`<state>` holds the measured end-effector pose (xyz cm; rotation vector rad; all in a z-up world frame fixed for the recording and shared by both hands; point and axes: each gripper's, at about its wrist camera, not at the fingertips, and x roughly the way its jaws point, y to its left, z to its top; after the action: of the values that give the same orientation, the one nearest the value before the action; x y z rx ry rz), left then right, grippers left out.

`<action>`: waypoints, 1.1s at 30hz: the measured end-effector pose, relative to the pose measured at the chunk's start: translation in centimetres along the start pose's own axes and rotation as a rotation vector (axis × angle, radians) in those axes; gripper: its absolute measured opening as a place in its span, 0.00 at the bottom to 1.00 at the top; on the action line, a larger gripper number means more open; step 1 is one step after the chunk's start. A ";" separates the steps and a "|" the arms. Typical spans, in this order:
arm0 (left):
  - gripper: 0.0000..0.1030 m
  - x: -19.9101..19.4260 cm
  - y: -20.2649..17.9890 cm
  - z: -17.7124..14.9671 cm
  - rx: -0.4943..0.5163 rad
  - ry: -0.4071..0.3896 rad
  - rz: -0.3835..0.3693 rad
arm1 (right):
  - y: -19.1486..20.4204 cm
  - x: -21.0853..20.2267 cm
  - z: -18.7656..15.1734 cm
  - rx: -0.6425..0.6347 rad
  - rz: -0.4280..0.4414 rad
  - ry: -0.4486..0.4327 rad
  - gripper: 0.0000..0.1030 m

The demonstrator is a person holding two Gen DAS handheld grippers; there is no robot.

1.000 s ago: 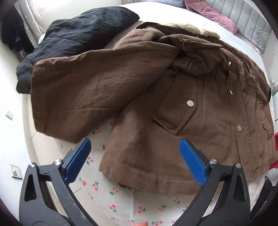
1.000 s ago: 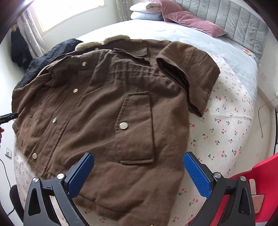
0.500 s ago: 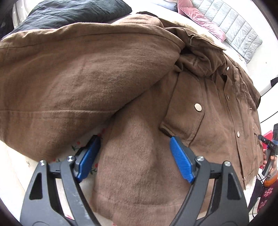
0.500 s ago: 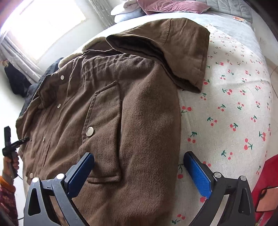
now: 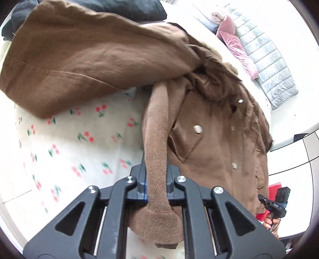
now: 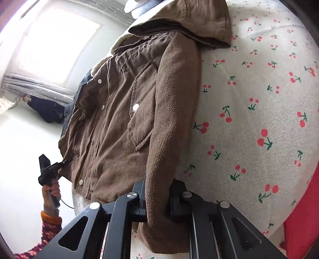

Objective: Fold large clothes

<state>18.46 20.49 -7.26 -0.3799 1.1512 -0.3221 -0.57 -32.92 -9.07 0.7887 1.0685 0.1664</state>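
A heavy brown coarse-weave jacket with metal snap buttons [image 5: 209, 127] lies face up on a cream bedsheet printed with red cherries [image 5: 65, 143], its long axis running from the hem nearest the cameras up toward the collar at the far end. The left gripper [image 5: 156, 185] is clamped on a bunched fold at the hem's left corner, and the right gripper [image 6: 156, 199] pinches the opposite corner. One broad sleeve [image 5: 89, 57] spreads sideways, a black padded garment [image 5: 123, 8] beyond it.
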 end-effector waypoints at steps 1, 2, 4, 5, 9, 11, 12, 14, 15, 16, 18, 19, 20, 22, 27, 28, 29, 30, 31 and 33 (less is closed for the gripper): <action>0.11 -1.0 -1.0 -0.6 0.000 -0.004 -0.006 | 0.7 -1.1 0.2 -0.012 0.005 -0.026 0.08; 0.10 -2.2 -2.0 -1.2 0.001 -0.011 -0.017 | 1.3 -2.2 0.3 -0.024 0.015 -0.053 0.08; 0.10 -5.2 -3.3 -2.3 0.011 -0.033 -0.040 | 3.4 -4.9 1.4 -0.066 0.017 -0.129 0.07; 0.10 -6.9 -4.0 -2.8 0.019 -0.047 -0.054 | 4.3 -6.9 1.9 -0.088 0.012 -0.167 0.07; 0.10 -12.8 -6.0 -6.2 0.051 -0.072 -0.116 | 6.5 -12.1 2.6 -0.156 -0.036 -0.235 0.06; 0.09 -14.2 -6.6 -8.7 0.082 -0.056 -0.103 | 6.5 -14.1 2.3 -0.174 -0.070 -0.246 0.06; 0.09 -14.3 -6.7 -9.6 0.091 -0.044 -0.095 | 6.4 -14.5 2.3 -0.170 -0.087 -0.243 0.06; 0.10 -13.3 -6.1 -11.8 0.092 0.011 -0.076 | 5.4 -14.7 1.9 -0.159 -0.146 -0.226 0.06; 0.10 -12.2 -5.5 -12.9 0.087 0.039 -0.052 | 4.6 -14.4 1.6 -0.149 -0.178 -0.206 0.07; 0.10 -10.5 -4.6 -14.0 0.086 0.076 0.001 | 3.5 -13.7 1.1 -0.142 -0.203 -0.181 0.07; 0.13 -7.4 -3.2 -15.4 0.107 0.127 0.096 | 1.6 -11.2 0.1 -0.122 -0.269 -0.112 0.13; 0.18 -6.0 -2.6 -16.0 0.107 0.153 0.160 | 0.6 -10.0 -0.5 -0.115 -0.319 -0.084 0.17; 0.27 -5.0 -2.2 -16.1 0.116 0.172 0.214 | -0.2 -9.0 -0.9 -0.111 -0.388 -0.064 0.18; 0.41 -5.5 -2.4 -15.8 0.135 0.138 0.256 | -1.6 -9.5 -1.3 -0.108 -0.464 -0.067 0.28; 0.81 -10.6 -6.0 -11.8 0.207 -0.096 0.347 | 1.4 -13.9 0.6 -0.207 -0.529 -0.207 0.70; 0.81 -11.2 -7.1 -10.9 0.218 -0.129 0.351 | 2.4 -14.2 1.2 -0.235 -0.524 -0.220 0.72; 0.82 -11.3 -7.9 -10.3 0.228 -0.155 0.345 | 3.4 -14.1 1.9 -0.257 -0.516 -0.223 0.72; 0.83 -11.2 -8.7 -9.7 0.236 -0.172 0.329 | 4.1 -13.8 2.5 -0.275 -0.511 -0.220 0.73; 0.84 -10.9 -9.8 -9.0 0.244 -0.182 0.304 | 5.0 -13.2 3.0 -0.294 -0.508 -0.216 0.73; 0.87 -9.8 -11.6 -8.7 0.266 -0.181 0.254 | 6.8 -11.2 4.6 -0.341 -0.502 -0.198 0.73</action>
<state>6.18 13.33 2.89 -0.0263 0.9509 -0.2094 -0.72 -35.73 4.55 0.2106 0.9842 -0.1525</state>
